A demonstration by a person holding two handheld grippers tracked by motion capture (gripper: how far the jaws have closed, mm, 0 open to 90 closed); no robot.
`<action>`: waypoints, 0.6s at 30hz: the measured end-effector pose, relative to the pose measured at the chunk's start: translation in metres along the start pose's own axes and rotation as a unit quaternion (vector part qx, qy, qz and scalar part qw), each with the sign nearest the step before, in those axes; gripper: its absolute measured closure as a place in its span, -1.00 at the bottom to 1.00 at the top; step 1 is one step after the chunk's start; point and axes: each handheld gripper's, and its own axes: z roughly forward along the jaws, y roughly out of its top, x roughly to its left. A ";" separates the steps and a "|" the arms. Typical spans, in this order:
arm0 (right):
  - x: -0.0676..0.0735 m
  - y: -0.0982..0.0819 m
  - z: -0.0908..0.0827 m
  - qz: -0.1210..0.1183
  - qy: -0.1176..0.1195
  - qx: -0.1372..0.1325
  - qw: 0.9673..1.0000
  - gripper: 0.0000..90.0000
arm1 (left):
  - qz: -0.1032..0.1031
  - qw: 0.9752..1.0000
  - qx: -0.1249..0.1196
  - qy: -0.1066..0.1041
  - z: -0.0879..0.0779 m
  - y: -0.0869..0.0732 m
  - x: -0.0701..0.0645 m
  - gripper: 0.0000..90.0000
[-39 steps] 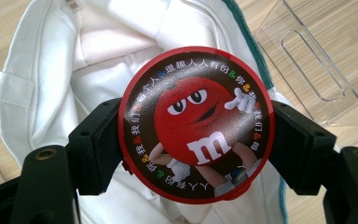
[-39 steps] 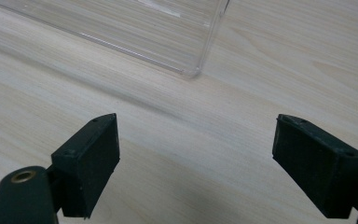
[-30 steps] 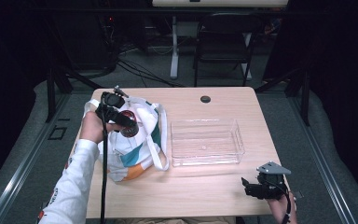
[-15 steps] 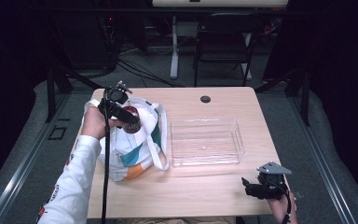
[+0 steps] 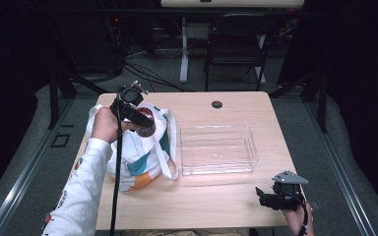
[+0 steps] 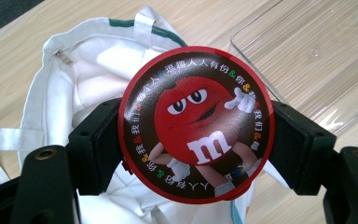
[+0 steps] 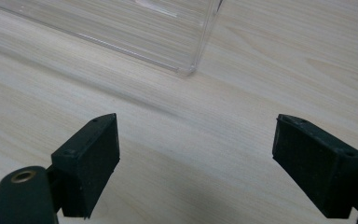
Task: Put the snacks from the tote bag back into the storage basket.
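light falls from overhead onto the counter (image 5: 197, 206), bright against a nearly black room in the high view. the clear tray (image 5: 219, 150) throws pale glints there. in the left gripper view the red tin (image 6: 196, 123) shows soft glare across its glossy lid and stays sharp. in the right gripper view the near tongs (image 7: 209, 163) blur slightly.

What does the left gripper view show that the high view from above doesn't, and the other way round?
Left gripper view: the round tin's lid close up, a red cartoon candy figure ringed by small characters, clamped between the black pads.
High view: the whole table, the person's sleeve, the right tongs resting near the front edge, and a chair behind.
Both: the tin, the white tote bag and the clear tray.
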 end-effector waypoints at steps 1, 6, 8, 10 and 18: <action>0.000 0.000 0.000 0.001 -0.001 0.000 1.000 -0.68 | 0.002 1.000 0.000 0.000 -0.001 0.001 -0.002 -0.43; 0.000 0.000 0.000 -0.003 -0.001 0.003 1.000 -0.68 | 0.014 1.000 -0.003 -0.001 -0.004 0.006 -0.010 -0.43; 0.001 0.000 0.000 0.001 -0.001 0.001 1.000 -0.68 | 0.020 1.000 -0.002 -0.003 -0.005 0.008 -0.013 -0.43; 0.000 0.000 -0.001 0.001 -0.003 0.001 1.000 -0.68 | 0.025 1.000 -0.001 -0.004 -0.006 0.010 -0.017 -0.43; 0.000 0.000 -0.001 -0.002 -0.002 0.000 1.000 -0.68 | 0.044 0.999 -0.003 -0.012 -0.005 0.021 -0.031 -0.43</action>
